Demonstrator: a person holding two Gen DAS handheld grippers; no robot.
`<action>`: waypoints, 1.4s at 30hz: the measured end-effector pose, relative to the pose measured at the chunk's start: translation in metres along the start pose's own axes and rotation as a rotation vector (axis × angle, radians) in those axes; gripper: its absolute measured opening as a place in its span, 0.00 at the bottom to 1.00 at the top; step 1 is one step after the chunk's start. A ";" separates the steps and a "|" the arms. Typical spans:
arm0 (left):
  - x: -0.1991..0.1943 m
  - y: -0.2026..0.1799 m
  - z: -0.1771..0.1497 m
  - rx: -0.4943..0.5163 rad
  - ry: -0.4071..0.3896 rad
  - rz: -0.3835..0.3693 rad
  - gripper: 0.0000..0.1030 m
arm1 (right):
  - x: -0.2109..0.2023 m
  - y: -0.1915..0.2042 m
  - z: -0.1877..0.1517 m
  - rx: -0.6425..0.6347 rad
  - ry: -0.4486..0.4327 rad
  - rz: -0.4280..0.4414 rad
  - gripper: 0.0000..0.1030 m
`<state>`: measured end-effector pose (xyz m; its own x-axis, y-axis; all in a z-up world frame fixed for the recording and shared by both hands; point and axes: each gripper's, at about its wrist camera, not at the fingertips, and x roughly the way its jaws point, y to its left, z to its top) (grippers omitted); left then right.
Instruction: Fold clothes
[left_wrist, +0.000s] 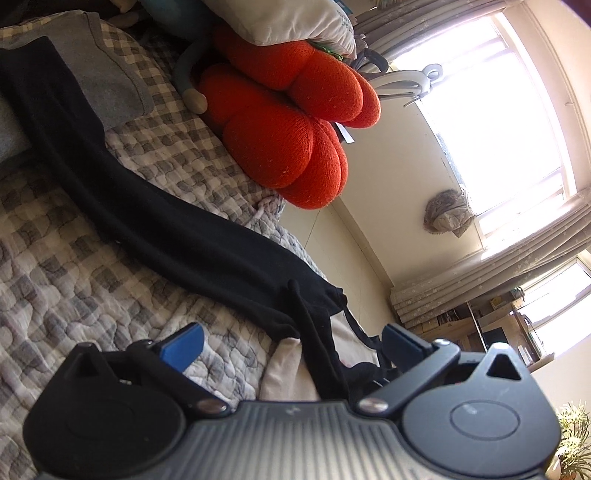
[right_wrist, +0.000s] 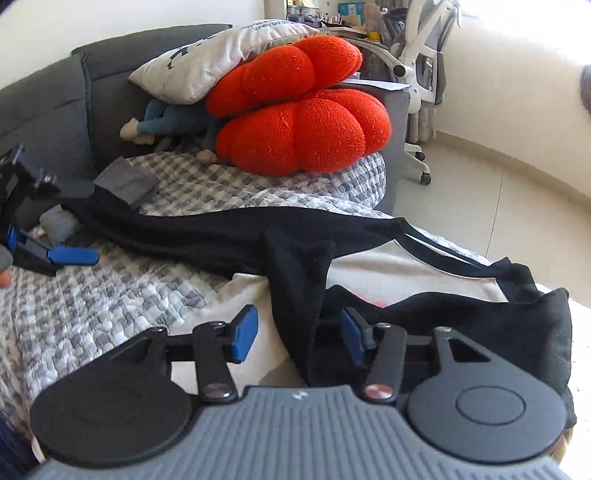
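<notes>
Right tool (right_wrist: 299, 334) standing spread wide, gripping nothing, a fold of the black garment (right_wrist: 295, 280) hanging between its pads. Left tool (left_wrist: 291, 347) likewise gaping, straddling black fabric at the bed's edge. Garment stretching long and rumpled across the checked quilt (right_wrist: 110, 295), partly over a white cloth (right_wrist: 369, 269). Risking, by judgement, pinching both layers together, or dragging the hanging end floorward. Beyond, grey garment (left_wrist: 107, 70), orange cushions (right_wrist: 303, 133).

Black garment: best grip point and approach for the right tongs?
Grip the raised fold of the black garment, straight ahead of the open right tongs. It stands up off the checked quilt, so the pads can close on either side of it.
</notes>
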<state>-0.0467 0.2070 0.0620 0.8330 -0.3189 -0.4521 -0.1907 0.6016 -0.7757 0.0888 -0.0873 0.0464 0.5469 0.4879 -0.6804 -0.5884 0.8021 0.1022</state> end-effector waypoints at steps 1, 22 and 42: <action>0.000 0.001 0.001 -0.003 -0.003 0.005 1.00 | 0.008 -0.007 0.006 0.055 0.007 0.011 0.53; -0.004 0.012 0.009 -0.046 -0.015 0.005 1.00 | -0.056 0.085 -0.015 -0.371 -0.105 0.106 0.10; 0.014 -0.005 -0.004 0.028 0.075 -0.024 1.00 | -0.053 0.039 -0.035 -0.098 -0.007 0.335 0.55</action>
<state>-0.0360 0.1963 0.0577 0.7957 -0.3867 -0.4662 -0.1557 0.6132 -0.7745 0.0159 -0.0937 0.0614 0.3172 0.7214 -0.6156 -0.7901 0.5601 0.2492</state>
